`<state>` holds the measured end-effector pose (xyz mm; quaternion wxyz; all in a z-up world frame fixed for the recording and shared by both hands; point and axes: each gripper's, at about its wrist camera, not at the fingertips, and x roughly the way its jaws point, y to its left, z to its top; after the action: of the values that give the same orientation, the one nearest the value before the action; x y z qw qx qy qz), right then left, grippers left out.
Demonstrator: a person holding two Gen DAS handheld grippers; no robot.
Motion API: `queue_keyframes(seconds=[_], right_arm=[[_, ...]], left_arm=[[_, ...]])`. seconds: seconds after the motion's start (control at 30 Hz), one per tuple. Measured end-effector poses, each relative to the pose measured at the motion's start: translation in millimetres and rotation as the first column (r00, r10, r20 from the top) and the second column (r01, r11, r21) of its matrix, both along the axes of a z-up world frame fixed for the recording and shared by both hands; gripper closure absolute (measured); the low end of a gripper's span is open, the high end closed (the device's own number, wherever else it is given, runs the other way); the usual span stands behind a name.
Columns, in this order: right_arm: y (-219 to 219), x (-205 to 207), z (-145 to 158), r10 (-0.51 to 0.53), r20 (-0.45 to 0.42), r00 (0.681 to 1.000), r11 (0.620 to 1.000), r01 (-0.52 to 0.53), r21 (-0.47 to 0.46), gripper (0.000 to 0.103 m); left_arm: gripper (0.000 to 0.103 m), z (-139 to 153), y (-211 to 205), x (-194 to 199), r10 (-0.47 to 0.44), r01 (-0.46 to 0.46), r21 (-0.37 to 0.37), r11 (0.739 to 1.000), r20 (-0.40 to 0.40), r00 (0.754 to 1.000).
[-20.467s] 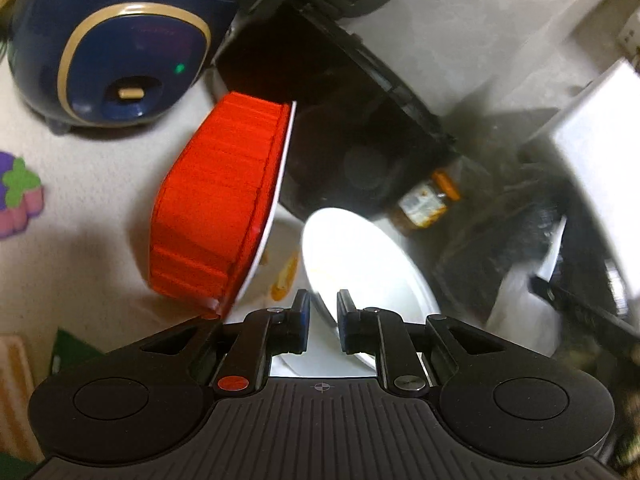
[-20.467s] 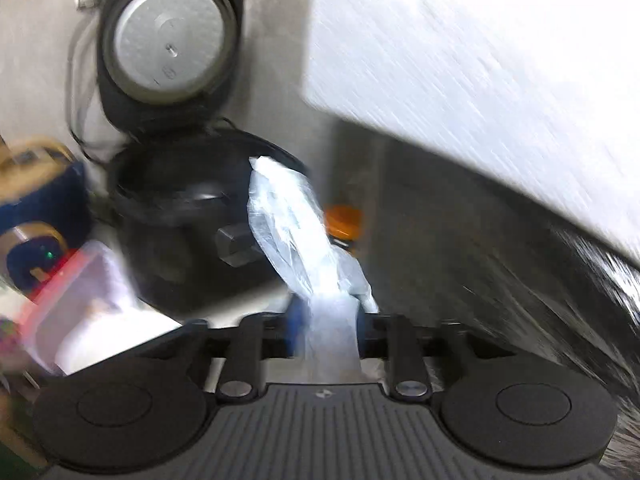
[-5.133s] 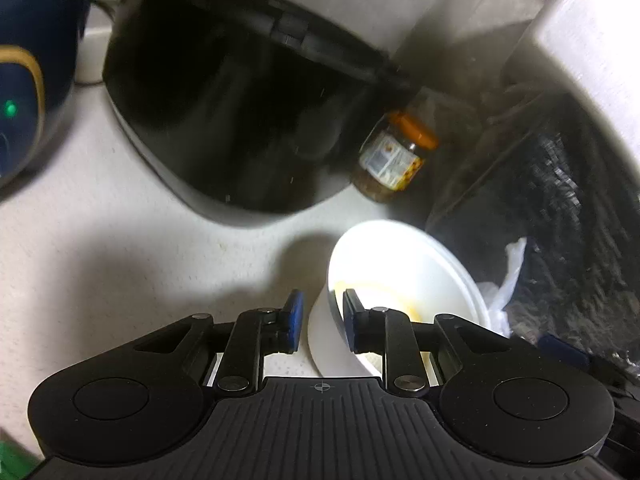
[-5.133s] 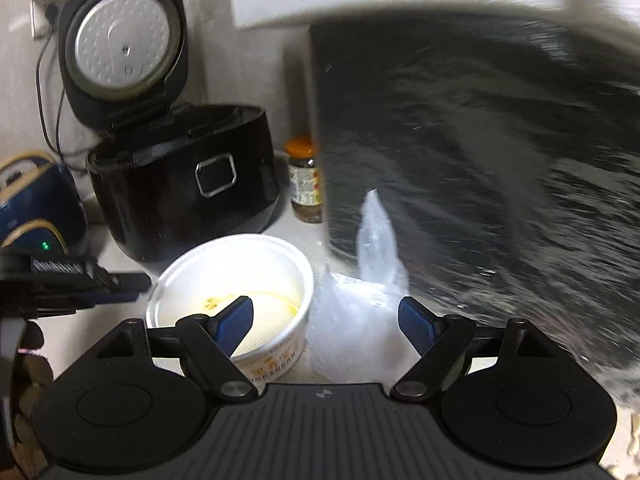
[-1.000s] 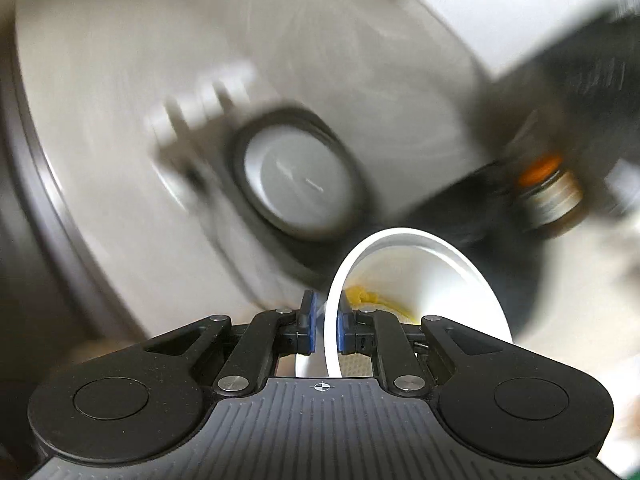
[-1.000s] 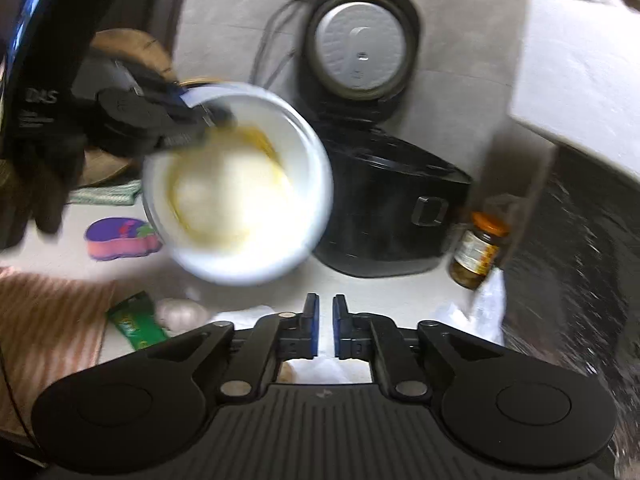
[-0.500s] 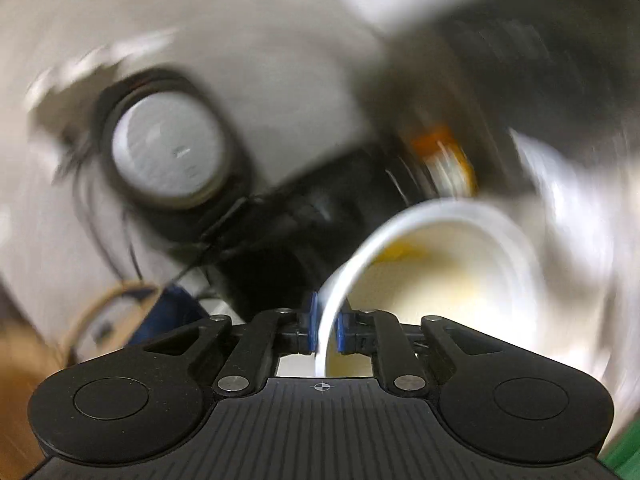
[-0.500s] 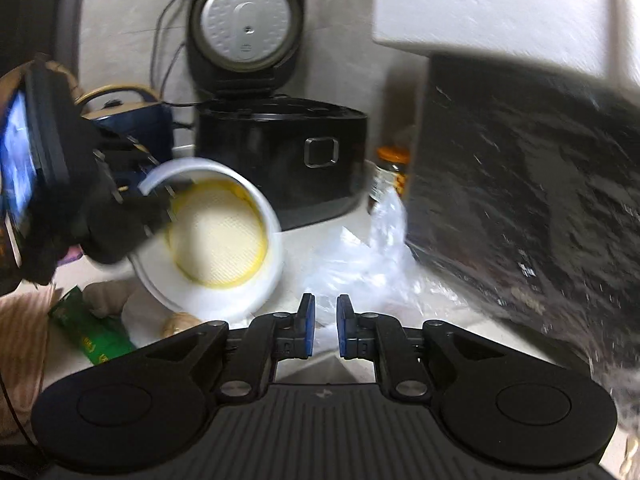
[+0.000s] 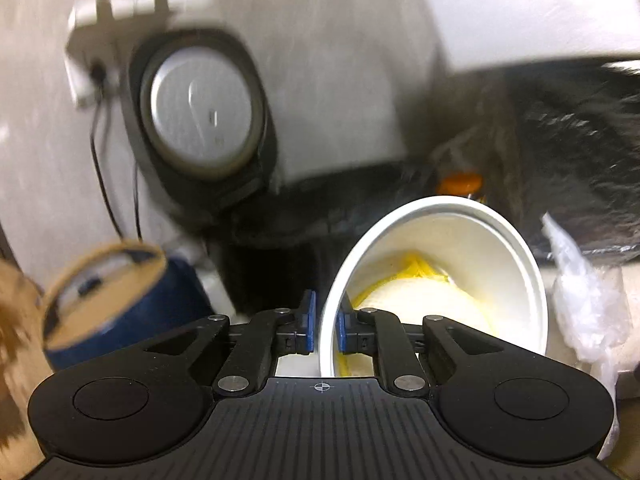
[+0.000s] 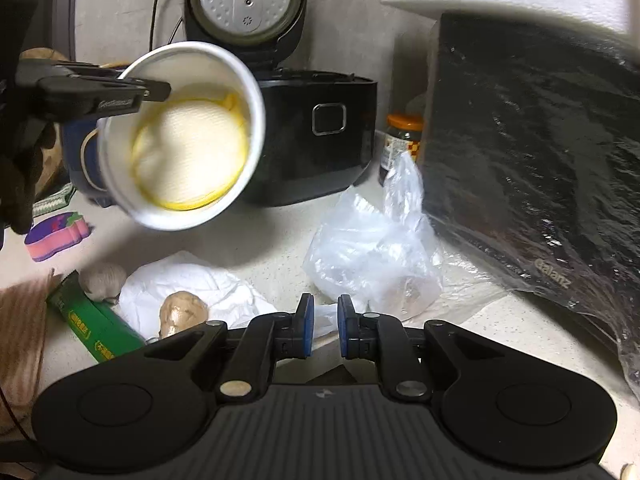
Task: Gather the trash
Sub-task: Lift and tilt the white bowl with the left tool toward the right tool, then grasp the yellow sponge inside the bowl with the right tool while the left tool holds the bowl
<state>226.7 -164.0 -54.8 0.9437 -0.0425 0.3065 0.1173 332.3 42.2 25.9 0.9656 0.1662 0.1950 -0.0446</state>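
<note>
A: Item one, white paper noodle cup [image 10: 182,136] with yellow residue?
B: Aloft, tipped on its side, rim pinched by the left gripper [image 9: 323,322].
A: Item two, crumpled clear plastic bag [image 10: 376,248]?
B: On the counter [image 10: 272,244], just ahead of the right gripper [image 10: 323,326], nearly closed, seemingly empty; nearer arm.

The noodle cup [image 10: 180,136] now hangs lifted off the counter [image 10: 272,240] — tipped sideways.
</note>
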Motion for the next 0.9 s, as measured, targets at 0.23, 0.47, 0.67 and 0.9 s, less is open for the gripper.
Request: queue_keyframes(seconds=[0.23,0.47,0.67,0.9], right_arm=[[6.0,-6.4,1.4,0.024,0.031,0.999,0.999,-0.023,-0.038,0.091],[5.1,1.8,-5.7,0.017,-0.009,1.000,1.000,-0.017,-0.016,0.091],[15.8,5.1,-2.5,0.051,0.013,0.999,0.998,-0.050,-0.036,0.091],[23.3,20.4,18.1,0.125,0.004,0.992,0.979,-0.124,0.163,0.063]], left_arm=[[0.088,3.5,0.4,-49.7,0.033,-0.044,0.021,0.999,0.358,0.933],[0.082,-44.6,-0.9,-15.1,0.029,-0.028,-0.012,1.000,0.091,0.995],[0.090,-44.0,4.5,-14.4,0.022,-0.018,-0.083,0.996,0.047,0.999],[0.090,-26.9,5.0,-28.1,0.005,0.002,-0.143,0.990,0.050,0.999]])
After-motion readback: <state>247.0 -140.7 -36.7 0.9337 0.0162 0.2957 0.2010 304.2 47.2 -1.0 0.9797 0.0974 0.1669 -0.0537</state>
